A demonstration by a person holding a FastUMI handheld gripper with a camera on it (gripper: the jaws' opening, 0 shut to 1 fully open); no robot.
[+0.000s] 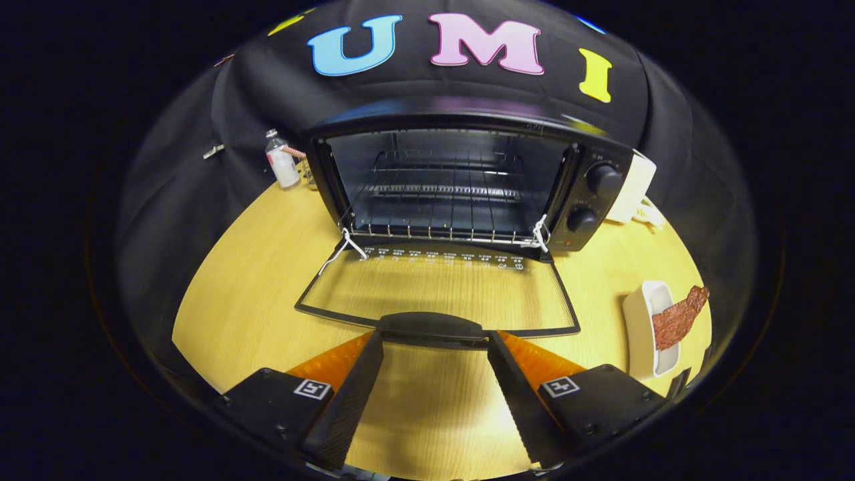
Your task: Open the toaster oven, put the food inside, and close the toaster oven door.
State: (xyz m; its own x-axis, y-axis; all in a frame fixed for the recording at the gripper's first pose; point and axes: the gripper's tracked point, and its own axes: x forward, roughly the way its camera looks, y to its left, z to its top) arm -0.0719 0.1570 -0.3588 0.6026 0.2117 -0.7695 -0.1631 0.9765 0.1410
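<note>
A black toaster oven (454, 177) is sitting on a wooden table (247, 287), its glass door (437, 290) lying fully open. The gripper (434, 344) is spread wide, fingertips seemingly touching the door handle (431, 327). A reddish-brown food strip (678, 317) is resting in a white dish (641, 327), off to the right.

the toaster oven (461, 177) gapes, its door (437, 287) flat on the table (247, 294). the parted gripper (434, 344) flanks the door's handle (431, 327). bare table lies either side.

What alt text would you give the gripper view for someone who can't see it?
A toaster oven stands open on a wooden table, its glass door folded flat toward the camera. The gripper has its jaws spread wide at the door's handle. Off to the side, a strip of food lies across a white dish.
</note>
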